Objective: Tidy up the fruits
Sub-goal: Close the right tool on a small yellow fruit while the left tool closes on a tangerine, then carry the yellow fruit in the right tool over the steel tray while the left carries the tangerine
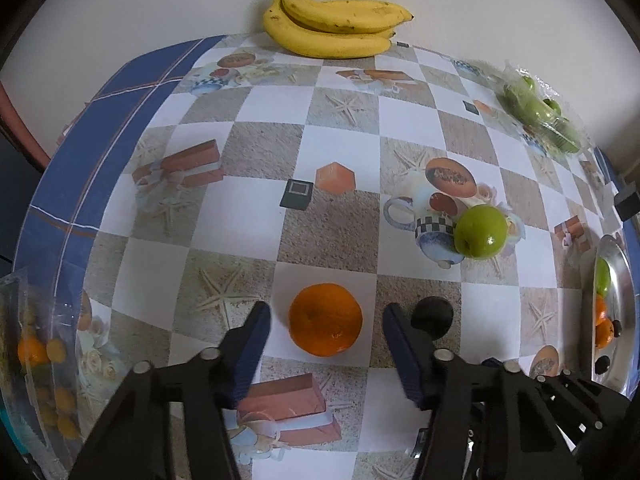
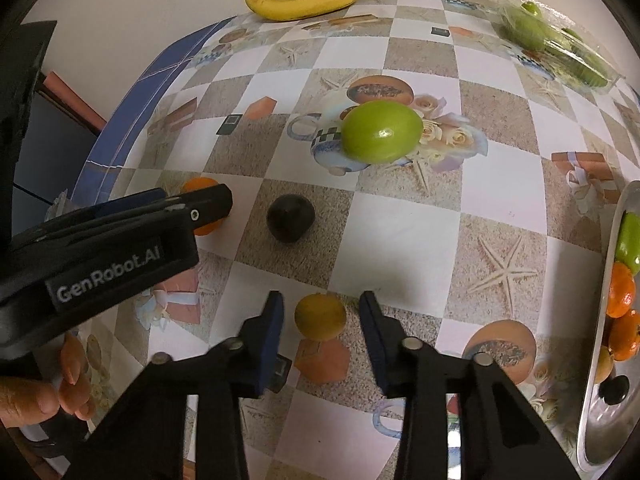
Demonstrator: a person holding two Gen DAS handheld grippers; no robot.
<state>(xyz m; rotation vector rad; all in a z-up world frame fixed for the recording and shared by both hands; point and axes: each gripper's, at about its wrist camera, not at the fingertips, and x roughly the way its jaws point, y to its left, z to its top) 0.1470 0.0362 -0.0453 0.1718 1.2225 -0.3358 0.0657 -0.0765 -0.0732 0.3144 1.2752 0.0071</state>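
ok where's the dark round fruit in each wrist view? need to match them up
Left wrist: dark fruit low right of centre, just outside the left gripper's right finger.
Right wrist: dark fruit left of centre, beside the left gripper.
Shared landmark: green apple, further back on the table.

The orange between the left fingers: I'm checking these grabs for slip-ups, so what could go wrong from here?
1. The orange is round and loose between the open left gripper; an off-centre close could roll it toward the dark fruit beside it.
2. The right gripper brackets a small yellow fruit; it may squirt forward.
3. The two grippers work close together and could bump.
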